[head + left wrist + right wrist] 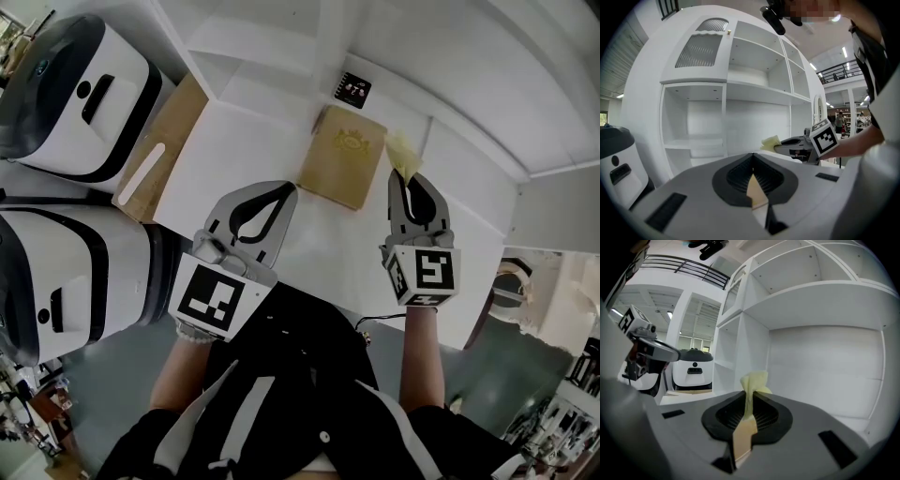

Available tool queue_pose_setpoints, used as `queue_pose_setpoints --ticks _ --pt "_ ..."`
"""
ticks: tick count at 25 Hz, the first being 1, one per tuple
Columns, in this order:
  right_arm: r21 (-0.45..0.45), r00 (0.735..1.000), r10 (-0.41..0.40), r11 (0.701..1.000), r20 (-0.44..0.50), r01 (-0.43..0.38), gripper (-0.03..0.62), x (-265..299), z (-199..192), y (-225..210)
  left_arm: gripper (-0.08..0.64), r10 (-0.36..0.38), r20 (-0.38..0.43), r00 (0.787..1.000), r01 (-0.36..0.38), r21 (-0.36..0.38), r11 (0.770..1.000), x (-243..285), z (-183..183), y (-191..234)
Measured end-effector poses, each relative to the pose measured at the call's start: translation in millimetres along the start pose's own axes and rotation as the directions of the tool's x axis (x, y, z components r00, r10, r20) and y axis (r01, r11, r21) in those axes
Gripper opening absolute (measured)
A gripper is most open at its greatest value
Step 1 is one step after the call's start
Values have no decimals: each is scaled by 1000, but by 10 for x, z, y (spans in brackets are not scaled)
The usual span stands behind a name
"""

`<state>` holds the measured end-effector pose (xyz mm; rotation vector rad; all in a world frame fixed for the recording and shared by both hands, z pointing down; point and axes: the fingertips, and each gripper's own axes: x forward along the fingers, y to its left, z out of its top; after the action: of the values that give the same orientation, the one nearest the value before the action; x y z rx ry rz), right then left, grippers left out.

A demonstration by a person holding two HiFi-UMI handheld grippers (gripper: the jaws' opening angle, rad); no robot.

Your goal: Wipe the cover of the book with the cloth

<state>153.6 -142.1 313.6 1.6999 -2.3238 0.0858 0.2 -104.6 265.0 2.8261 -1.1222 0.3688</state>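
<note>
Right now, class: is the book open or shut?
Shut: the book lies flat with its tan emblem cover up, no pages showing.

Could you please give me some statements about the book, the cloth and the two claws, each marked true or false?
1. The right claw is shut on the yellow cloth. True.
2. The left claw holds the book. False: it is shut and empty; the book lies on the white table.
3. The book is open. False: it lies closed, cover up.
4. A small black card lies beyond the book. True.
</note>
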Motion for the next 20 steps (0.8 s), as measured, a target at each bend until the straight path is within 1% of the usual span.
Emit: queue_pose_setpoints --ticks 4,12,20 --pt "-15 1000 -12 1000 -18 11 37 246 -36 -63 0 0 1 1000 0 -11 1000 30 -5 134" --pt "-53 997 4 999 -75 -8 37 784 -216 -147 0 27 8 1000 -26 -30 999 50 -9 341" --pt "-64 991 27 997 -135 -36 37 1264 -415 -134 0 77 8 997 -76 -74 994 67 -60 560"
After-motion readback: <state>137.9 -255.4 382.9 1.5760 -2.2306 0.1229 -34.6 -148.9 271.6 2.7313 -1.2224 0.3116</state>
